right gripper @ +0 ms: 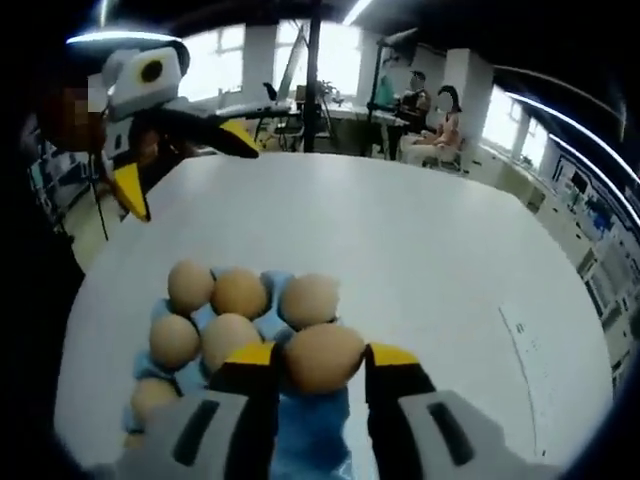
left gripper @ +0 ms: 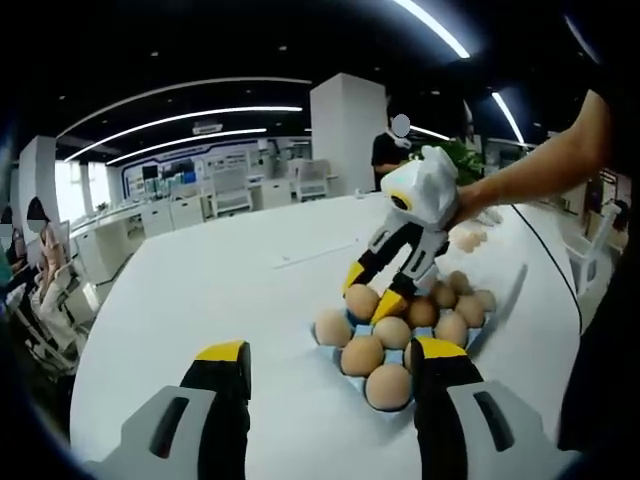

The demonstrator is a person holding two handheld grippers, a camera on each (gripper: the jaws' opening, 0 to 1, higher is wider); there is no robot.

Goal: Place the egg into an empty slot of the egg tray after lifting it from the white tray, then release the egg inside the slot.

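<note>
Here the egg is seen clamped between the yellow-tipped jaws of the right gripper, low at six o'clock in the right gripper view, directly over the near edge of the blue egg tray. In the left gripper view the same right gripper is seen reaching down from one o'clock, its jaws closed narrowly around an egg at the tray's far-left side, so the egg is judged to be at or just above a slot.

Five other eggs sit in the tray ahead of the held one, at eleven and twelve o'clock of it in the right gripper view, one touching or nearly touching it; a bare blue slot seems to lie beneath the jaws, though its floor is hidden. For the step to be done well, the egg should be lowered straight into that slot until it is seated, and the jaws parted only slightly and slowly, so that neighbouring eggs are not knocked. A sideways drift towards the neighbours is to be avoided.

The right gripper is held by a hand with the forearm stretched in from three o'clock, jaws angled steeply downward. The left gripper is held back near the tray's close side, jaws wide apart and holding nothing, over the white table. The white tray cannot be made out with certainty.
</note>
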